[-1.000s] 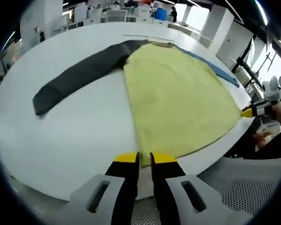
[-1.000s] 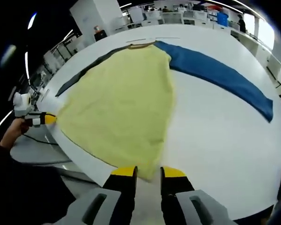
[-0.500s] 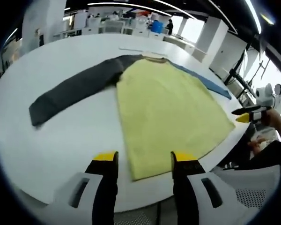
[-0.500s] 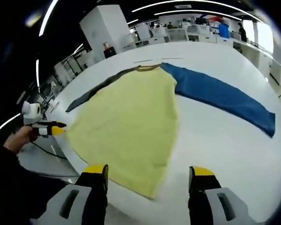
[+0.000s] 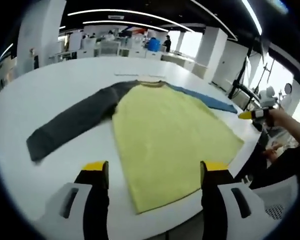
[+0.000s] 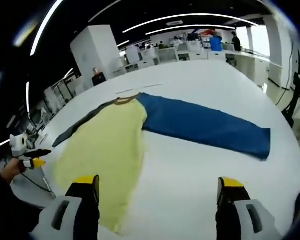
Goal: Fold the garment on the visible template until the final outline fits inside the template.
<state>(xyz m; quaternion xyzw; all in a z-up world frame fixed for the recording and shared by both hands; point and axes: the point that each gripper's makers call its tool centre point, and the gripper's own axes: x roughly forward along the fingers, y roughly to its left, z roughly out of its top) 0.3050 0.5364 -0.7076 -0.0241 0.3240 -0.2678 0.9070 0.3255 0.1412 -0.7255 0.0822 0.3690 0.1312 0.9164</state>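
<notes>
Broadly, a white table (image 5: pixel 65 80) carries everything, round-edged in both views, with an open office of desks and white pillars (image 6: pixel 92 52) behind it.

Spread flat on the table lies the garment (image 5: pixel 165 130), a long-sleeved top with a pale yellow body (image 6: pixel 107 150), neck away from the tools and hem toward the near table edge. Its 2 sleeves stretch out to either side: a dark grey sleeve (image 5: pixel 72 122) on the left tool's side and a blue sleeve (image 6: pixel 205 127) on the right tool's side. At the neck sits a narrow tan collar (image 6: pixel 124 100), and just beyond it a thin line (image 5: pixel 135 75) is marked on the table.

Left tool (image 5: pixel 152 172) hangs above the near hem of the yellow body with its yellow-tipped jaws spread wide apart and nothing between them. Right tool (image 6: pixel 160 187) hovers over bare table just beside the yellow body, jaws likewise wide apart and gripping nothing. Each tool also appears small at the edge of the other's view, held in a hand (image 6: pixel 12 170) off the table edge.
</notes>
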